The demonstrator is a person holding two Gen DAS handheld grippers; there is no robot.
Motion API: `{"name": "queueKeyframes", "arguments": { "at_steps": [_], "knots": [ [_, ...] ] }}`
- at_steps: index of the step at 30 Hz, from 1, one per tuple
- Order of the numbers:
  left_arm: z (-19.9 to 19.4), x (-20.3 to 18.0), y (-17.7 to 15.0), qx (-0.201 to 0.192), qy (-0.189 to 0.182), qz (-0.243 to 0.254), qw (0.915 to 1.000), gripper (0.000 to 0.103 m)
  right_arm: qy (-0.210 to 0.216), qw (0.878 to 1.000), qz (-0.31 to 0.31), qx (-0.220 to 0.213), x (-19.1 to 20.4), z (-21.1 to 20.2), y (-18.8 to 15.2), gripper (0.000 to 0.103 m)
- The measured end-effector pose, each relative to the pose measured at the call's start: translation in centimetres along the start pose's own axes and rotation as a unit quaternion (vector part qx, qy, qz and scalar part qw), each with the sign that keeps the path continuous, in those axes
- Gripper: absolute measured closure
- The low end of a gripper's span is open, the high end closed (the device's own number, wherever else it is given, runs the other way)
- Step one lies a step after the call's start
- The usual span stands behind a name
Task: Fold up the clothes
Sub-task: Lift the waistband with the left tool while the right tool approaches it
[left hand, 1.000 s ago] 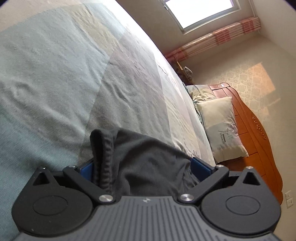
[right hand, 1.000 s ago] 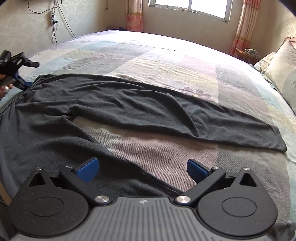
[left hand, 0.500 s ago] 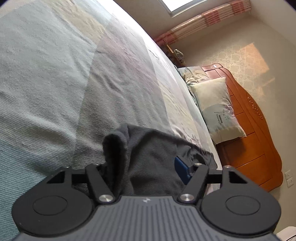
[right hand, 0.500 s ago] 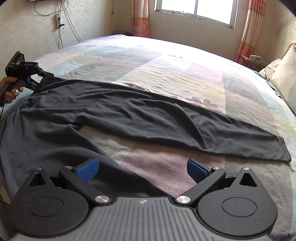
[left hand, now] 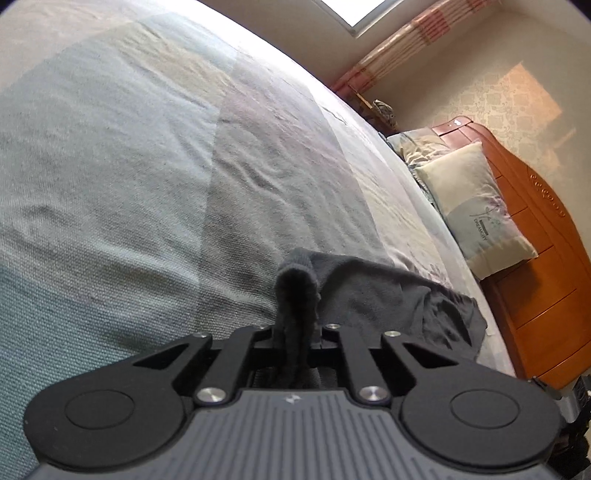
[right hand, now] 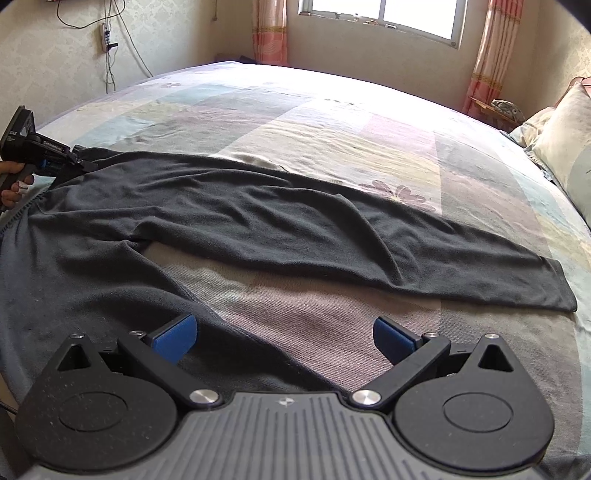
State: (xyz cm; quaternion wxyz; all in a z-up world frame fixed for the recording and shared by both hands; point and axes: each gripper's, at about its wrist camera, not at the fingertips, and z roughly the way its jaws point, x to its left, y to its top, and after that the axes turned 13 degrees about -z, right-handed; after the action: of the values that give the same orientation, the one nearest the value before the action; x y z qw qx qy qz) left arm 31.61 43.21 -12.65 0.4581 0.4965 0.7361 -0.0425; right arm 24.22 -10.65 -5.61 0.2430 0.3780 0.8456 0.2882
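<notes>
A wide bed [right hand: 332, 122] covered in a patchwork spread of pale blue, cream, mauve and grey blocks fills a sunlit bedroom. Pillows [left hand: 476, 206] lean against a carved orange-brown wooden headboard [left hand: 546, 258] at one end. Behind the bed, a bright window [right hand: 384, 16] is flanked by pink-and-cream checked curtains [right hand: 493, 55], with a small cluttered shelf [right hand: 498, 107] just beside the right-hand drape. On the patterned wallpaper to the left, a power strip [right hand: 106, 38] hangs from the wall among loose black cables [right hand: 125, 48].
</notes>
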Motion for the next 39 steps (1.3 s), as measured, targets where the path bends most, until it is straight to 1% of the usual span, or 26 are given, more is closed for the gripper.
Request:
{"name": "queueKeyframes", "arguments": {
  "at_steps": [3,6,9,12,15,20,23,25,27,30,33,36,39],
  "knots": [
    [-0.3,-2.1,-0.4,0.003,0.030,0.044,0.9986,0.097,0.016,1.000,-0.014,-0.004,-0.1,0.2,0.7,0.000],
    [-1.1,-4.0,-0.9,0.005,0.045,0.082,0.9956,0.097,0.033,0.999,-0.042,-0.011,0.1,0.7,1.9,0.000],
    [-2.3,-6.4,-1.5,-0.001,0.044,0.119,0.9920,0.098,0.054,0.995,-0.075,-0.030,0.4,1.1,3.3,0.000],
    [-3.5,-8.3,-2.2,-0.006,0.038,0.147,0.9884,0.097,0.087,0.989,-0.100,-0.066,0.6,1.4,4.9,0.000],
    [-4.5,-9.6,-2.8,-0.013,0.031,0.161,0.9864,0.097,0.106,0.982,-0.134,-0.083,1.1,2.1,6.7,0.000],
    [-5.8,-11.2,-4.3,-0.026,0.023,0.183,0.9825,0.097,0.118,0.970,-0.195,-0.088,2.1,4.3,9.7,0.000],
    [-6.3,-11.9,-5.4,-0.024,0.017,0.196,0.9802,0.097,0.118,0.962,-0.230,-0.091,2.7,6.0,11.2,0.000],
    [-6.5,-12.2,-6.0,-0.020,0.015,0.206,0.9782,0.097,0.108,0.955,-0.258,-0.096,3.2,7.2,12.2,0.000],
    [-6.7,-12.6,-6.6,-0.014,0.013,0.214,0.9767,0.097,0.086,0.945,-0.298,-0.106,4.1,8.6,13.1,0.000],
    [-6.9,-12.8,-7.2,-0.012,0.013,0.215,0.9764,0.097,0.062,0.918,-0.377,-0.110,5.9,10.7,14.1,0.000],
    [-7.2,-13.0,-8.0,-0.011,0.012,0.225,0.9742,0.097,0.058,0.891,-0.438,-0.108,7.6,12.7,15.0,0.003],
    [-7.0,-13.1,-9.2,-0.003,0.015,0.235,0.9718,0.097,0.054,0.867,-0.483,-0.107,9.0,14.2,15.2,0.005],
    [-6.7,-13.0,-10.6,0.009,0.019,0.245,0.9694,0.097,0.050,0.846,-0.520,-0.102,9.8,15.3,14.6,0.007]
  ]
}}
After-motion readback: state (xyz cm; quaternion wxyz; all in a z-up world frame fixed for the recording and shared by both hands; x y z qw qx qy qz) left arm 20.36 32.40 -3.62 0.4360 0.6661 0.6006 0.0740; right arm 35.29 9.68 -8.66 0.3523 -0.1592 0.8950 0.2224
